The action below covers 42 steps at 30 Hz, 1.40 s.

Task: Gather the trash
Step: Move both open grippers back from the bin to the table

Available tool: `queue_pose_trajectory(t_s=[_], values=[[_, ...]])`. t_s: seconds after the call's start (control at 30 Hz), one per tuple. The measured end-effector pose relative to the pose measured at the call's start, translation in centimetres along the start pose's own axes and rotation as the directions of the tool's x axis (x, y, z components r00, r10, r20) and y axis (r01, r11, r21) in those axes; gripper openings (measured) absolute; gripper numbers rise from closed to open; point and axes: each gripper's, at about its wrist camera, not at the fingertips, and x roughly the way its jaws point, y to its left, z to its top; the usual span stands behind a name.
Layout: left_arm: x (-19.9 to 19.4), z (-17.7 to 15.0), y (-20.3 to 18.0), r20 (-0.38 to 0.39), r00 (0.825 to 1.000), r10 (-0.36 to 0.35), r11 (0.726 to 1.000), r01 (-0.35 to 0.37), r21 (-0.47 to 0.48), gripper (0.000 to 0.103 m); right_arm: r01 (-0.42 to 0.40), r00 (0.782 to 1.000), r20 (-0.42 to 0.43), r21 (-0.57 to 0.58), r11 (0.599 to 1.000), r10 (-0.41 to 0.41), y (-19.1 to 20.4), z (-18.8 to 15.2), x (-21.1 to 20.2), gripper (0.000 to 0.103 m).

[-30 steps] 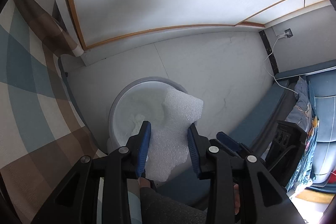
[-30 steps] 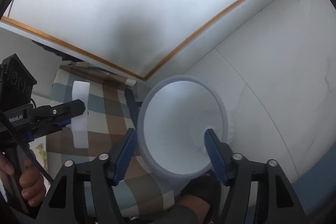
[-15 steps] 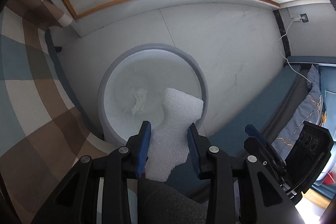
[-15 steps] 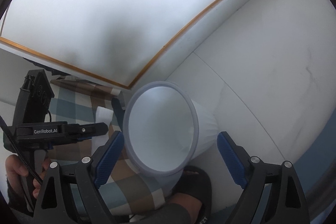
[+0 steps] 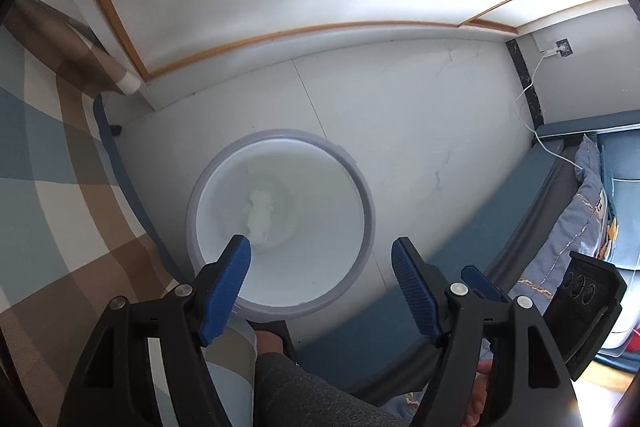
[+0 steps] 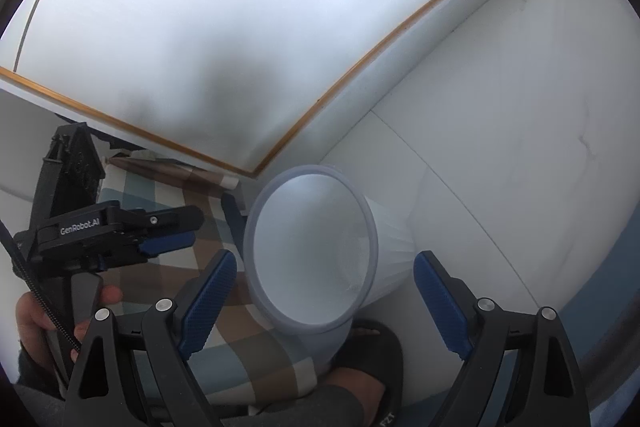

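Trash bin (image 5: 280, 223) sits on the floor (image 5: 400, 115), mouth up, right under my left gripper (image 5: 320, 255), so anything let go drops straight in. A crumpled white scrap (image 5: 259, 213) lies at the bin bottom, about 10 o'clock from centre. Left gripper jaws are opening, nothing between them. Right gripper (image 6: 324, 287) is spread wide and empty, aimed at the bin (image 6: 312, 251) from the side, probably just waiting. Checked bedcover (image 5: 52, 187) is at 9 o'clock of the bin and the blue sofa (image 5: 600, 187) at 3 o'clock. A sandalled foot (image 6: 372, 355) sits just at the bin's base. The bin interior is washed out white, so I can't tell whether more trash is inside; from the right wrist the bottom is hidden.
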Motion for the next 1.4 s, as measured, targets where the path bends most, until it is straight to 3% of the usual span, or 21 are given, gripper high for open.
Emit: queue_pose_trajectory(t_s=[0.43,0.6,0.73,0.83,1.2,1.4], values=[[-6.0,-2.6,-0.2,0.166,0.985,0.039,0.999,-0.044,0.023,0.07,-0.023,0.999,0.031,-0.021,1.0,0.024,2.2,-0.4,-2.5,0.091],[-9.0,-3.8,0.7,0.256,0.965,0.054,0.998,-0.061,0.02,0.07,-0.032,0.997,0.074,-0.051,0.998,0.036,3.9,-0.4,-5.1,0.091],[-11.8,-5.0,1.1,0.342,0.937,0.07,0.997,-0.081,0.017,0.07,-0.041,0.992,0.113,-0.075,0.996,0.05,5.5,-0.6,-7.3,0.091],[-14.2,-6.1,1.5,0.414,0.907,0.074,0.996,-0.087,0.012,0.07,-0.05,0.987,0.145,-0.101,0.994,0.065,7.2,-0.7,-9.0,0.091],[-22.9,-11.0,4.0,0.67,0.734,0.108,0.991,-0.133,-0.014,0.07,-0.085,0.952,0.263,-0.26,0.962,0.156,15.6,-2.0,-15.4,0.094],[-26.5,-13.6,6.7,0.744,0.657,0.122,0.991,-0.117,-0.059,0.07,-0.122,0.93,0.28,-0.376,0.919,0.238,21.8,-3.5,-17.4,0.096]])
